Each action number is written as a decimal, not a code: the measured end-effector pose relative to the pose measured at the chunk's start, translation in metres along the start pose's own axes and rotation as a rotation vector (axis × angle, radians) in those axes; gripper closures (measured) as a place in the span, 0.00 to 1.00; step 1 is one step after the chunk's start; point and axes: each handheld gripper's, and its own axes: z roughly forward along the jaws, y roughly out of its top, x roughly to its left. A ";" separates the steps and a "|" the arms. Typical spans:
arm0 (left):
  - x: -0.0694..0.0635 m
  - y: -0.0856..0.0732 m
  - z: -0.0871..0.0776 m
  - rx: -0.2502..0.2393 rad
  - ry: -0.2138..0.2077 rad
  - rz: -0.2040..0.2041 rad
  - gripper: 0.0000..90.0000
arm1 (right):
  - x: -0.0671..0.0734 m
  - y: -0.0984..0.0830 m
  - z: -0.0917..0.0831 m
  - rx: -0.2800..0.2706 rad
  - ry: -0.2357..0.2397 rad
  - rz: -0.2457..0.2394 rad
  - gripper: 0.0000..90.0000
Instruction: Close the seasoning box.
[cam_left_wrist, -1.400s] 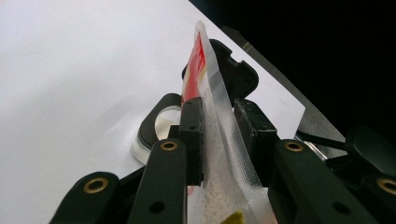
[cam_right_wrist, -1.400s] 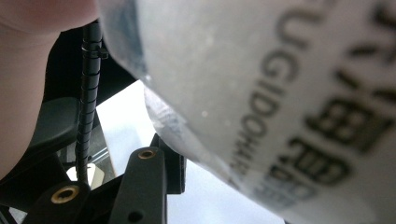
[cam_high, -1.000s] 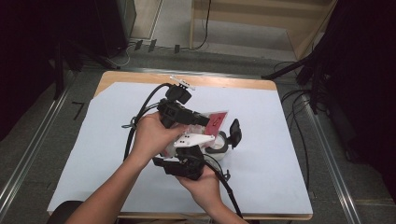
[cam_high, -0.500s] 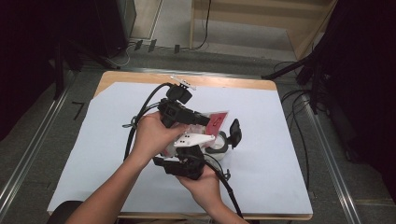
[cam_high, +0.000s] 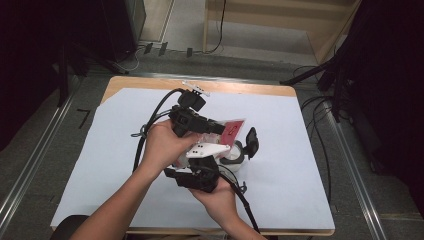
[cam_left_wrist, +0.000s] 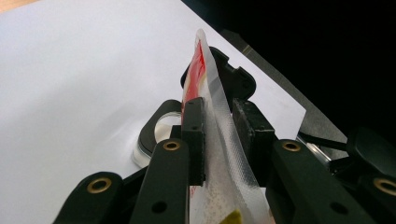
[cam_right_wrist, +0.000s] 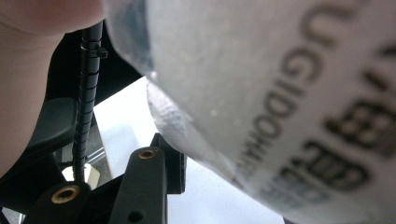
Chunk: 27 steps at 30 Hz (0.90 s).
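Left gripper view: pouch (cam_left_wrist: 210, 116) upright between left gripper (cam_left_wrist: 219, 126) fingers, clamped; long axis away. Right gripper (cam_right_wrist: 154, 168) under pouch, grip unclear.

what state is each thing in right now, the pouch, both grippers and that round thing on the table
pouch: sealed top edge intact, held upright on edge between the left gripper's pads
left gripper: shut on the pouch
right gripper: under the pouch, its printed side close against the camera; jaw state unclear
round container: resting on the white sheet, below the pouch
white sheet: flat on the table
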 end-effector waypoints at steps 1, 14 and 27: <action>0.000 0.000 0.000 0.006 0.007 0.001 0.84 | 0.000 0.000 0.000 0.001 0.001 0.001 0.71; 0.001 -0.001 0.001 -0.007 -0.001 -0.005 0.85 | 0.000 0.000 0.001 0.009 -0.004 -0.009 0.71; 0.001 -0.001 0.002 -0.017 0.007 0.002 0.85 | -0.001 -0.001 0.001 0.010 -0.012 -0.009 0.71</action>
